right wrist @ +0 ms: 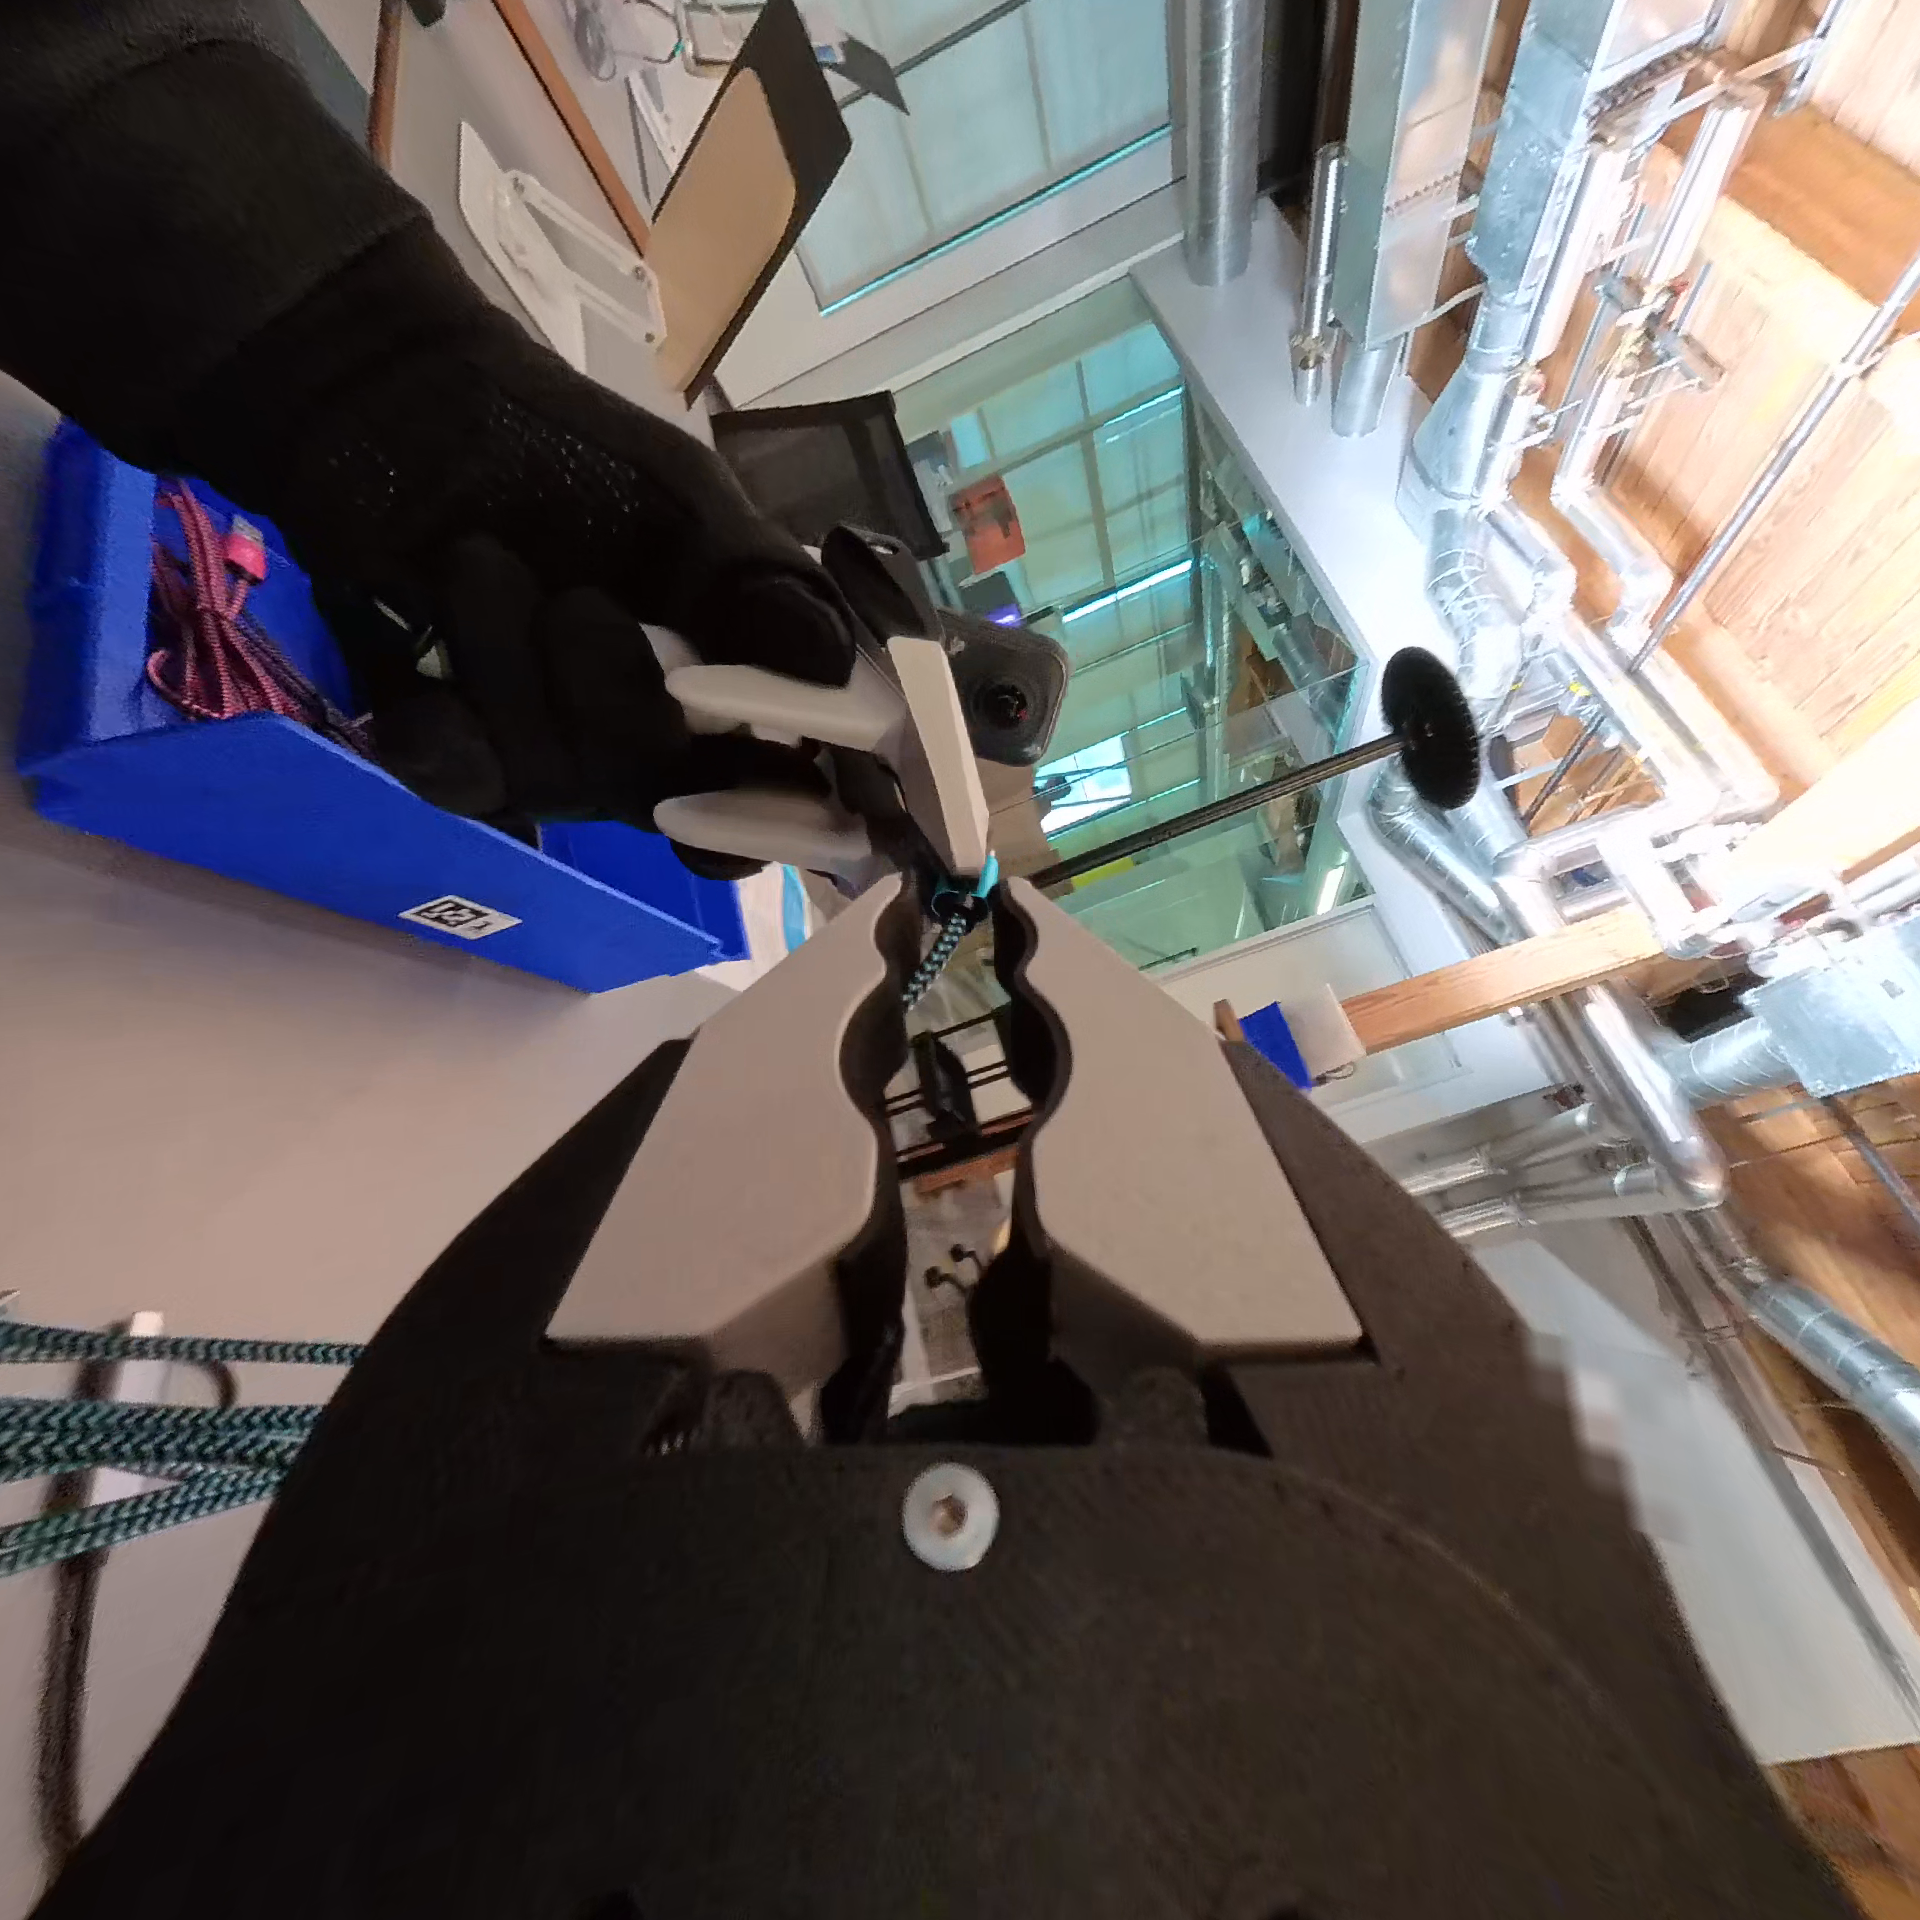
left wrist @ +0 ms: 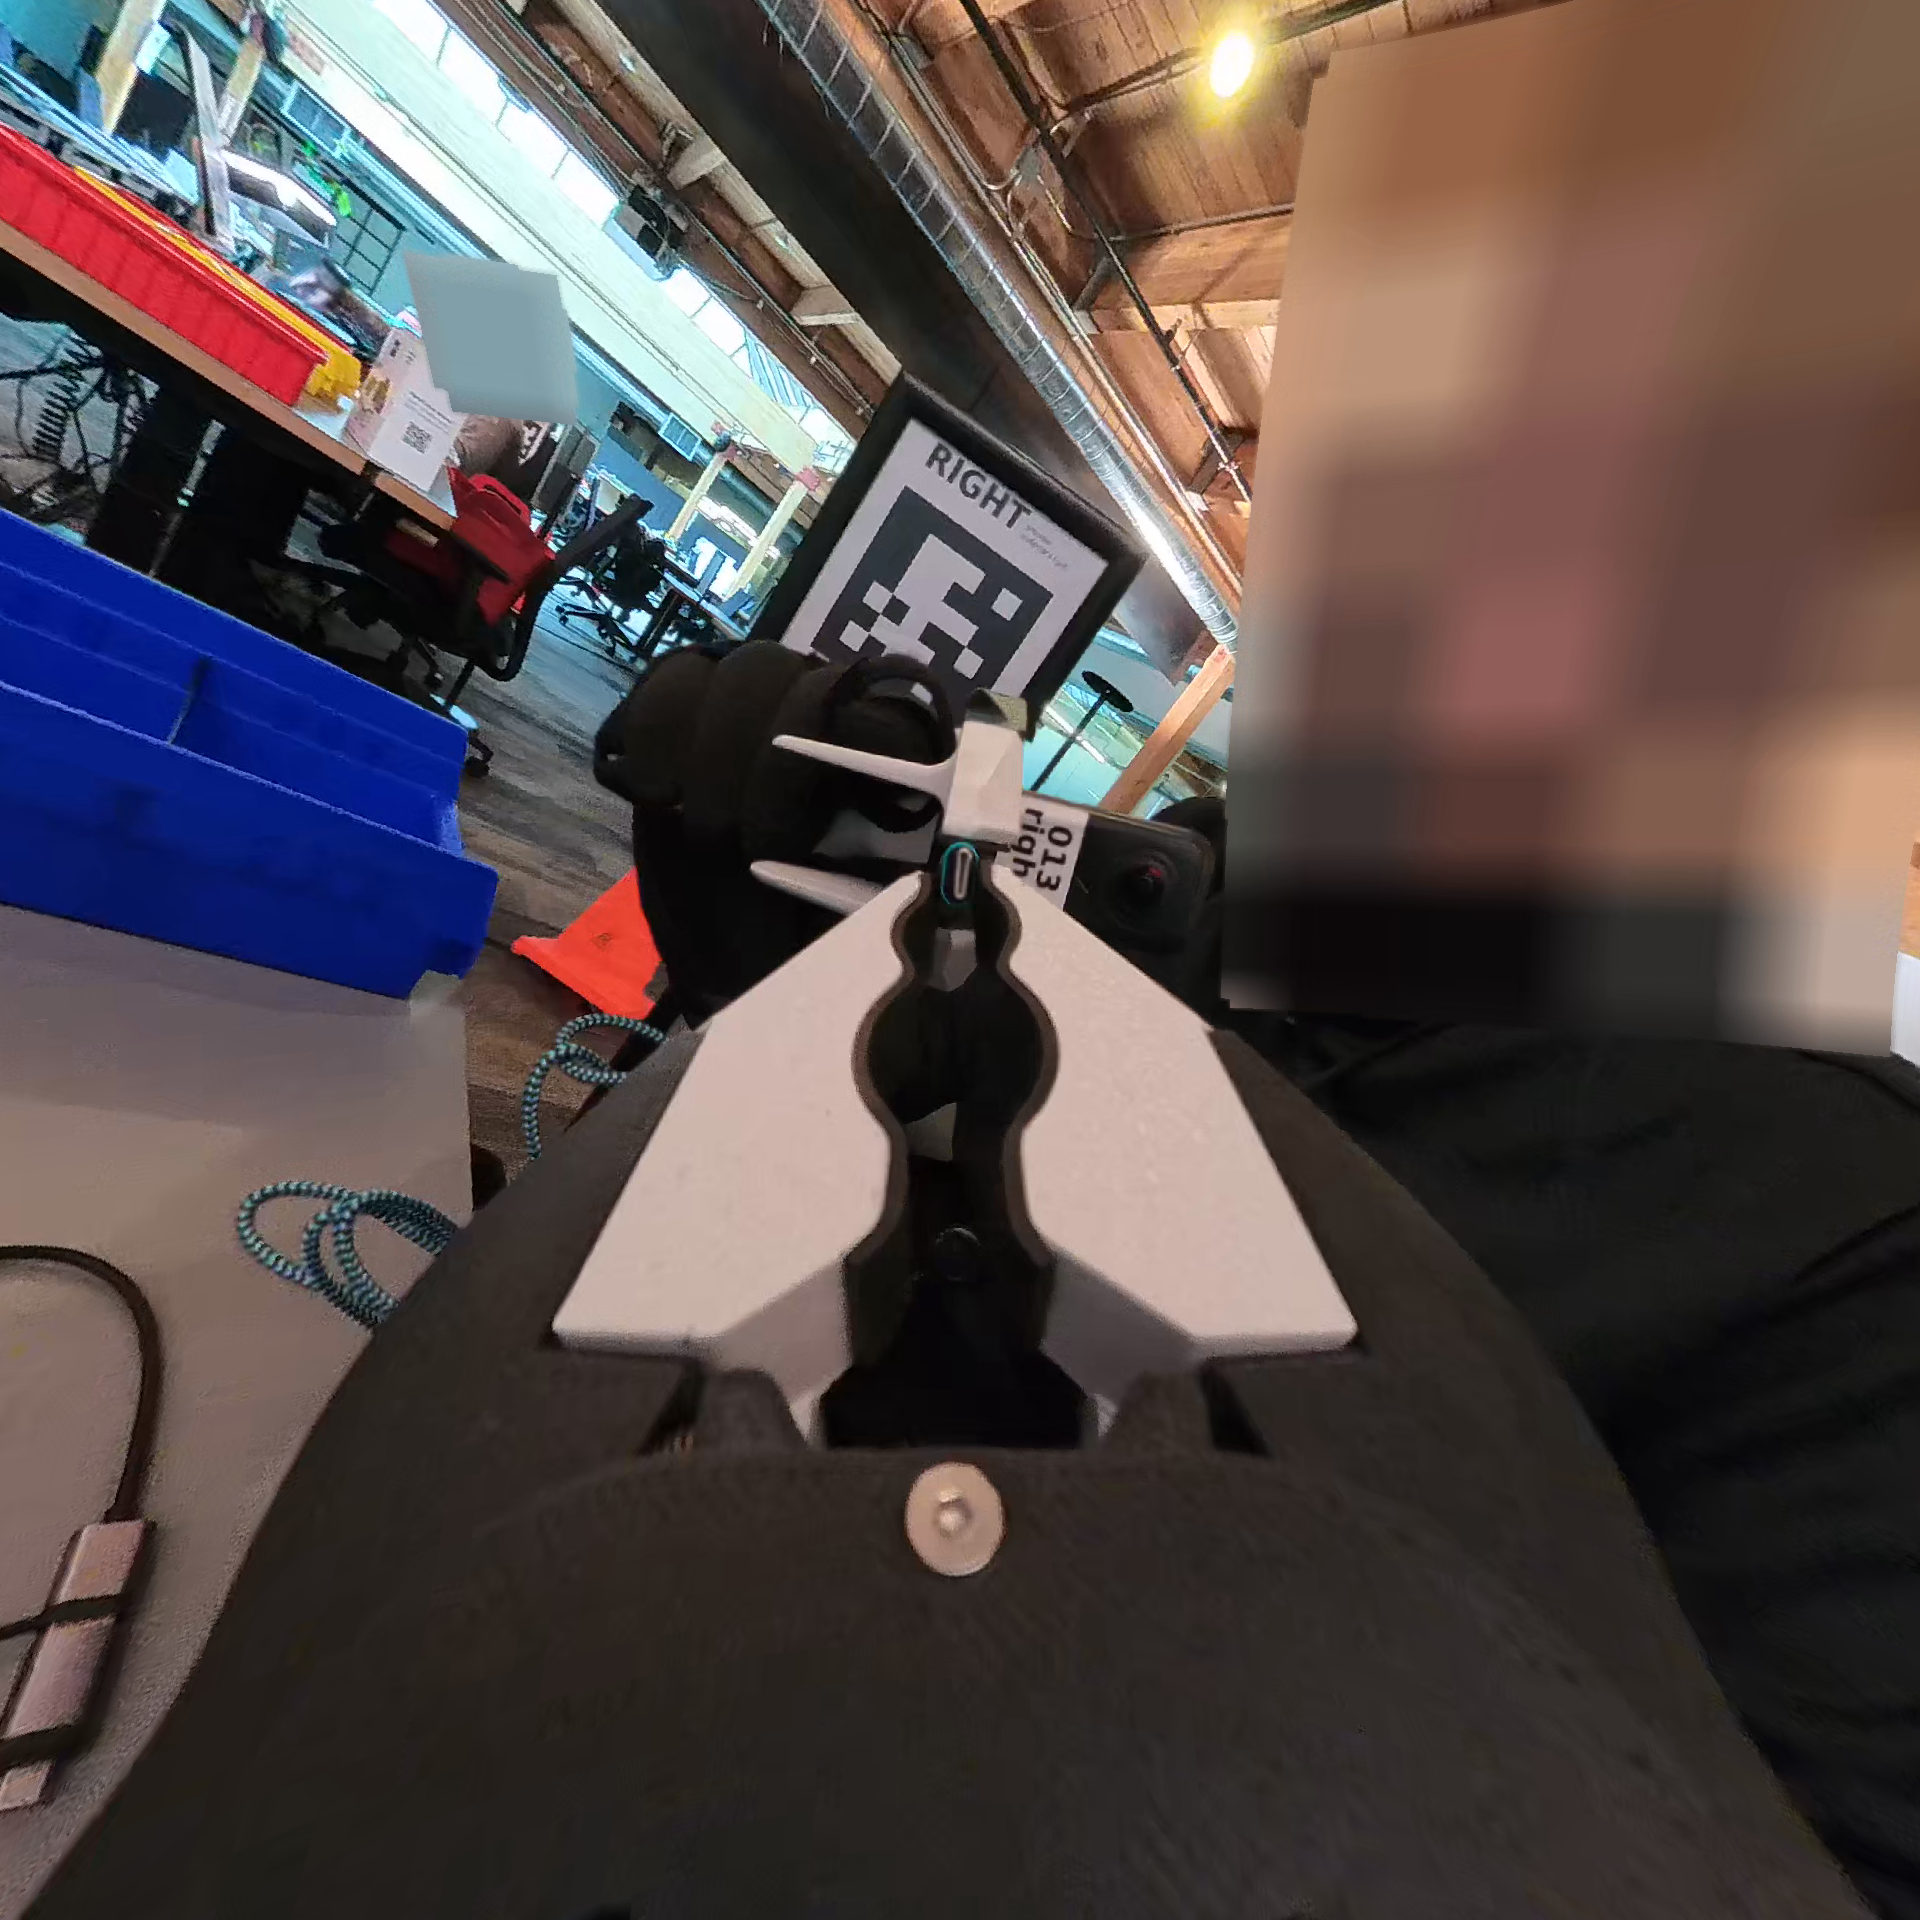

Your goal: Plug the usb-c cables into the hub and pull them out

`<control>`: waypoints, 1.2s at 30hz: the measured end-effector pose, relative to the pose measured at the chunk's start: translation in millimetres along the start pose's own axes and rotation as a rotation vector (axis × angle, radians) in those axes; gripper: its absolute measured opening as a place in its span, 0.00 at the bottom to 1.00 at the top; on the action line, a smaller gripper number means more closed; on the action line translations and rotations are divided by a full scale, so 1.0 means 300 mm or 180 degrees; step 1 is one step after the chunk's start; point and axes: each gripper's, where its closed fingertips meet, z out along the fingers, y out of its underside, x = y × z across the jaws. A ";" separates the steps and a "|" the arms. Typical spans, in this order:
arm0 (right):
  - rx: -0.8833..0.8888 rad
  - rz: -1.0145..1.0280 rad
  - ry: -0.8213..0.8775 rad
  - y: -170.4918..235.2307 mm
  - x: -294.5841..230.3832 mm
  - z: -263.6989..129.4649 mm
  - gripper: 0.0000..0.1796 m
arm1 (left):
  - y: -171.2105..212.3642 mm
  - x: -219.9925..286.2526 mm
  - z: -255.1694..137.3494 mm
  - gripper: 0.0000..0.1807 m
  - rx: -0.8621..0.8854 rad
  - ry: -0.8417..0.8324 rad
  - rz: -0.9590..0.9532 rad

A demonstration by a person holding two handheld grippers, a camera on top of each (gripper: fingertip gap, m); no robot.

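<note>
Up in the left wrist view, our left gripper (left wrist: pixel 961 883) pinches the teal-rimmed usb-c plug (left wrist: pixel 958 871) of the teal-and-black braided cable (left wrist: pixel 332 1236); a printed marker card (left wrist: pixel 961 582) stands behind, and the grey metal hub (left wrist: pixel 68 1652) lies on the pale surface (left wrist: pixel 156 1091).

Seen from the right wrist view, our right gripper (right wrist: pixel 961 894) clamps that cable; the blue plastic bin (right wrist: pixel 312 800), bearing a small label, holds a pink braided cable (right wrist: pixel 208 623).
</note>
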 end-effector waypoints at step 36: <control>0.0146 0.0076 -0.0186 -0.030 0.011 -0.025 0.08 | -0.006 0.037 0.016 0.03 0.0279 0.0400 0.0160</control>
